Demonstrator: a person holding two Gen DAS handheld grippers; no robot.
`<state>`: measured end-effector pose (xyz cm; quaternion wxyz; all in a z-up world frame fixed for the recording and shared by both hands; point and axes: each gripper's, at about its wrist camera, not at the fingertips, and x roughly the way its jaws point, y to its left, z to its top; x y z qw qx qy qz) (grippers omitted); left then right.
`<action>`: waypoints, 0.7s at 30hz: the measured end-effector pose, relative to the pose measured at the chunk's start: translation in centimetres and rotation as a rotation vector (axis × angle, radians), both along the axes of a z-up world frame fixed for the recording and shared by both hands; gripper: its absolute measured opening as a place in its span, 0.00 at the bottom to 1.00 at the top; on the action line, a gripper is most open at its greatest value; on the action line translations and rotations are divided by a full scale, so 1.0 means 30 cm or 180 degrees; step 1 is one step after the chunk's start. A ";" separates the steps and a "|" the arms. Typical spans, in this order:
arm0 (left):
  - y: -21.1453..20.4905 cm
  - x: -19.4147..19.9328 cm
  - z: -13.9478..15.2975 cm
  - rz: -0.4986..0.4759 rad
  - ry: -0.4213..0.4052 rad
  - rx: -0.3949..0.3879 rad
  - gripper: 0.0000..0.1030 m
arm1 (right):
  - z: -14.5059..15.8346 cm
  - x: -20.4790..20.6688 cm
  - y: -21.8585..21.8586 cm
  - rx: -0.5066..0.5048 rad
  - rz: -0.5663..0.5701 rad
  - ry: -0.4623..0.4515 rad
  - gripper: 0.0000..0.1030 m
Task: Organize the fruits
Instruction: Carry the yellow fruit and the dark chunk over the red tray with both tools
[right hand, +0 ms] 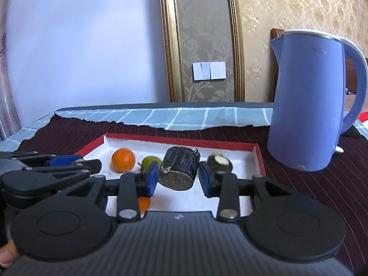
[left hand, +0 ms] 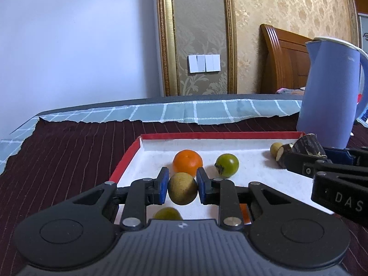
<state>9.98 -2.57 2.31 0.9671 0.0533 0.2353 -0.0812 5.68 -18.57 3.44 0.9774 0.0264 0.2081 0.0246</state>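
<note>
Left gripper (left hand: 182, 185) clamped on round tan-brown fruit (left hand: 182, 188); right gripper (right hand: 178, 176) clamped on dark cylindrical cane section (right hand: 180, 169). Both held above red-rimmed white tray (left hand: 125, 158), orange mandarin (left hand: 187, 162) beyond; blue kettle (right hand: 306, 101) far right.

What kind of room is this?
Probably a bedroom at home: a wooden headboard stands by the patterned wallpaper, and a blue kettle sits on the cloth-covered table.

text: "DAS" | on: right gripper (left hand: 299, 158) arm, cut off
</note>
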 end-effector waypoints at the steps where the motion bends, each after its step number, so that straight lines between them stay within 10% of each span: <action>1: -0.002 0.007 -0.004 0.0005 0.0010 0.0006 0.25 | -0.004 0.009 -0.001 0.0016 0.0007 -0.0004 0.34; 21: -0.062 0.135 0.014 0.0097 -0.0094 0.0095 0.25 | 0.021 0.142 -0.003 -0.0135 -0.0047 0.0017 0.34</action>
